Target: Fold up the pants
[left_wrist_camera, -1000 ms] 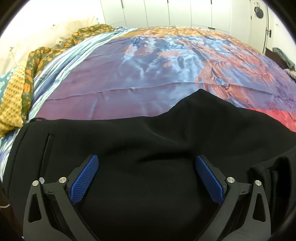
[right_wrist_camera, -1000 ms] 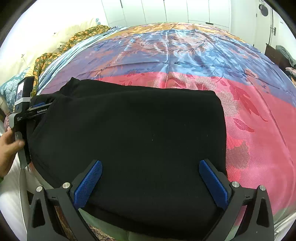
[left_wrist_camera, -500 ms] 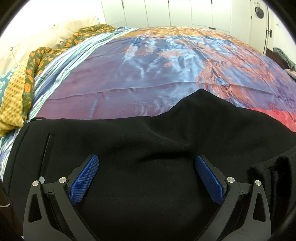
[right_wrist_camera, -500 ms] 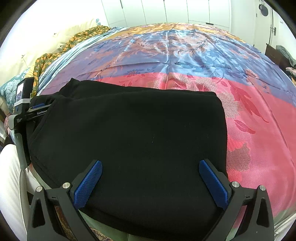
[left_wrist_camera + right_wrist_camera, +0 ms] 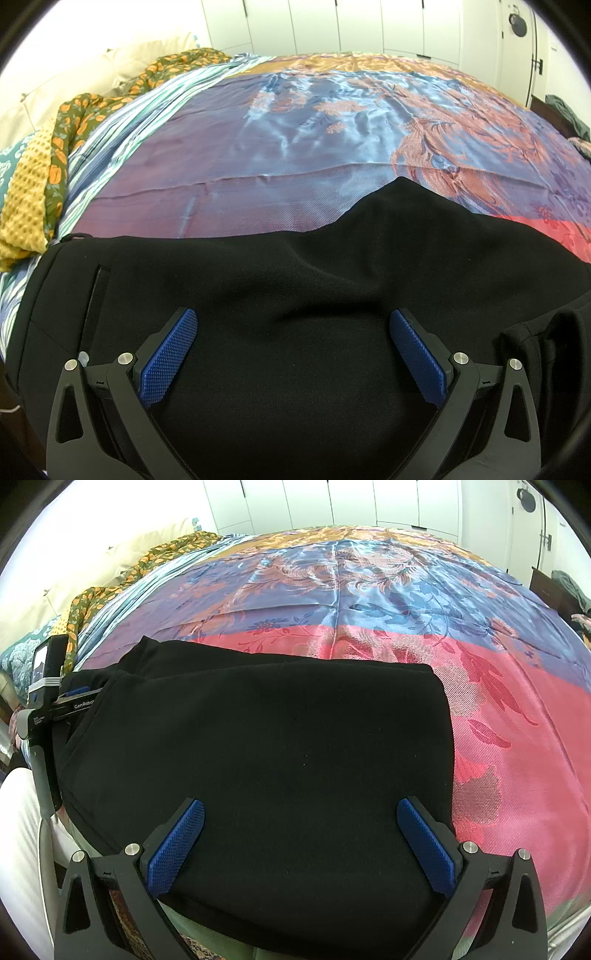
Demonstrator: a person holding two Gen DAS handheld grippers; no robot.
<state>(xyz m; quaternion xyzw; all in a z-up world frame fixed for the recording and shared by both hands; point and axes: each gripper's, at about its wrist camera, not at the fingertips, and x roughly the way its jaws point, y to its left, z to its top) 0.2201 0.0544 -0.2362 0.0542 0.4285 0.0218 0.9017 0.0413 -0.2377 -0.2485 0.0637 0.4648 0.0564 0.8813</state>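
The black pants point(image 5: 295, 295) are lying folded on the near part of a bed, on top of a shiny patterned bedspread point(image 5: 295, 147) with blue, purple, orange and pink-red bands. In the left wrist view the left gripper point(image 5: 293, 347) is hovering over the garment with its blue-padded fingers point(image 5: 168, 358) spread wide apart, gripping nothing; the cloth is filling the space under and between them, and whether the pads are touching it cannot be told. A pocket slit is showing near the left edge of the fabric, and the far edge is rising to a soft peak against the bedspread, with a bunched fold sitting at the right. In the right wrist view the right gripper point(image 5: 301, 845) is likewise standing released, its blue fingers point(image 5: 424, 845) wide apart over the pants point(image 5: 277, 757), which are forming a broad, roughly rectangular stack with a second layer peeking out along the far edge. The right edge of the stack is lying on the pink-red band of the bedspread point(image 5: 517, 738). At the left of this view the body of the left gripper point(image 5: 48, 701) is showing beside the garment's left end, with the cloth draping close against it. A floral green and orange blanket point(image 5: 110, 99) and a yellow waffle-textured cloth point(image 5: 26, 195) are lying along the bed's left side, well apart from the pants, and white cupboard doors point(image 5: 332, 22) are standing behind the bed
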